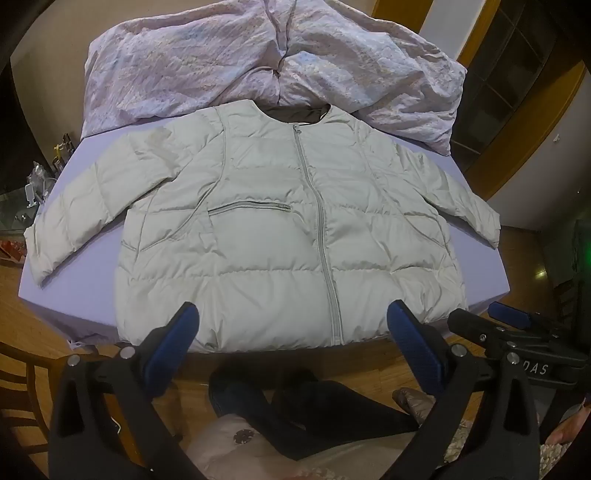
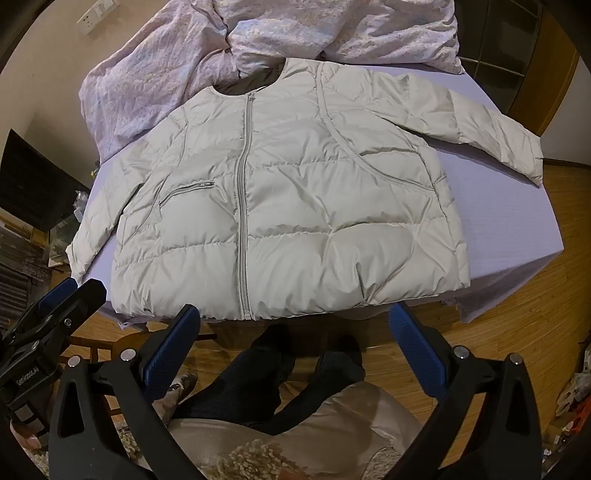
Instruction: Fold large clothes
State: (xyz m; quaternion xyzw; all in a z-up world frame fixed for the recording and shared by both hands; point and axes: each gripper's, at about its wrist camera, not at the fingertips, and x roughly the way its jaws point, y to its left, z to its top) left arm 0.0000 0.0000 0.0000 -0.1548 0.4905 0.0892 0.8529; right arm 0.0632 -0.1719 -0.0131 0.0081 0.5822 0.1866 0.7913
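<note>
A lavender-sheeted bed (image 1: 480, 258) stands on a wooden floor (image 2: 517, 332). Both the left gripper (image 1: 291, 325) and right gripper (image 2: 295, 325) hover with fingers spread wide, holding nothing. Beyond them the pale puffer jacket (image 1: 266, 229) lies flat, zipped, sleeves outspread, a crumpled quilt (image 1: 221, 62) behind its collar.

Crumpled pink-lilac quilt (image 1: 258, 62) at the far end of a lilac-covered bed (image 1: 517, 221), wooden floor (image 2: 517, 332), wall socket (image 2: 96, 14)
</note>
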